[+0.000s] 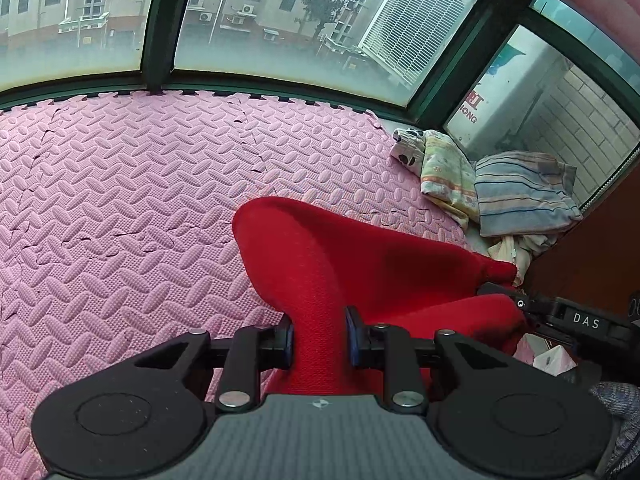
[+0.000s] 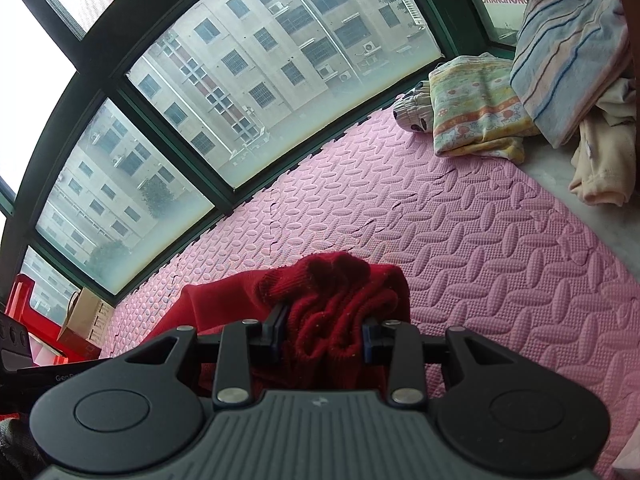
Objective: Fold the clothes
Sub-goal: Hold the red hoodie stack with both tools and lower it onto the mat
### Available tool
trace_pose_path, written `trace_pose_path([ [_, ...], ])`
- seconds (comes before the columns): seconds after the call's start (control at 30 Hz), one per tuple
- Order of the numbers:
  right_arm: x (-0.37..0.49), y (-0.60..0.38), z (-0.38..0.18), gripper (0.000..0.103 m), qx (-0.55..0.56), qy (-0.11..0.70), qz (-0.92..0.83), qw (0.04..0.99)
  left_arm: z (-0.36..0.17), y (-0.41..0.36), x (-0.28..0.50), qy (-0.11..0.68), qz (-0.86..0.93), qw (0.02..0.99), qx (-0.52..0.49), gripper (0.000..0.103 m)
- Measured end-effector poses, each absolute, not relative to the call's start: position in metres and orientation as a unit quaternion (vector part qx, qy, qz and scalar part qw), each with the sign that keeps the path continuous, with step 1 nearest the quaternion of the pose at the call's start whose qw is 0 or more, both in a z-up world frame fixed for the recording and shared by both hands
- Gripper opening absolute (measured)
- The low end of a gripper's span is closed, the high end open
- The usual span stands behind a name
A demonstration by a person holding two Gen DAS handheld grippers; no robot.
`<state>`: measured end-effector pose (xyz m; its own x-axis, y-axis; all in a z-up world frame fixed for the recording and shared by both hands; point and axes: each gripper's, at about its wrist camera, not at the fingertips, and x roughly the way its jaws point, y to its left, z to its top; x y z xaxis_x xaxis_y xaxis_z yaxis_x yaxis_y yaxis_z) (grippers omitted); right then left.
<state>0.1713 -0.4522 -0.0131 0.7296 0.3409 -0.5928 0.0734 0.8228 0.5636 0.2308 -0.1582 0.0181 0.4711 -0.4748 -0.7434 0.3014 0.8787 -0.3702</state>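
Home setting, an enclosed apartment balcony or bay window: pink foam mat [image 1: 140,184] flooring, green-framed windows [image 2: 224,92] facing apartment blocks, folded household linens [image 1: 516,192] piled ahead-right of the tongs.

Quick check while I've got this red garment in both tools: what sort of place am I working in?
Probably a home's enclosed balcony or bay-window ledge: pink foam mat underfoot, a green-framed window facing apartment blocks, and folded laundry stacked in the corner.
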Motion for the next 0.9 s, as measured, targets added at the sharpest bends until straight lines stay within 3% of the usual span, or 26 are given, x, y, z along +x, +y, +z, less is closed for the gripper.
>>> trace_pose_path([
  [0.2, 0.175, -0.452, -0.028, 0.034, 0.287, 0.379, 0.069, 0.877, 0.001, -0.155, 0.234, 0.48, -0.221, 0.844, -0.094, 0.029],
  [0.37, 0.176, -0.448, -0.035, 0.038, 0.268, 0.39, 0.06, 0.879, -0.01, -0.15, 0.234, 0.489, -0.218, 0.839, -0.095, 0.037],
  [0.63, 0.165, -0.44, -0.012, 0.054, 0.183, 0.375, 0.028, 0.908, -0.002, -0.145, 0.23, 0.48, -0.216, 0.846, -0.088, 0.043],
  [0.9, 0.156, -0.397, 0.021, 0.055, 0.047, 0.33, 0.048, 0.941, 0.02, -0.154, 0.221, 0.442, -0.231, 0.864, -0.065, 0.043],
])
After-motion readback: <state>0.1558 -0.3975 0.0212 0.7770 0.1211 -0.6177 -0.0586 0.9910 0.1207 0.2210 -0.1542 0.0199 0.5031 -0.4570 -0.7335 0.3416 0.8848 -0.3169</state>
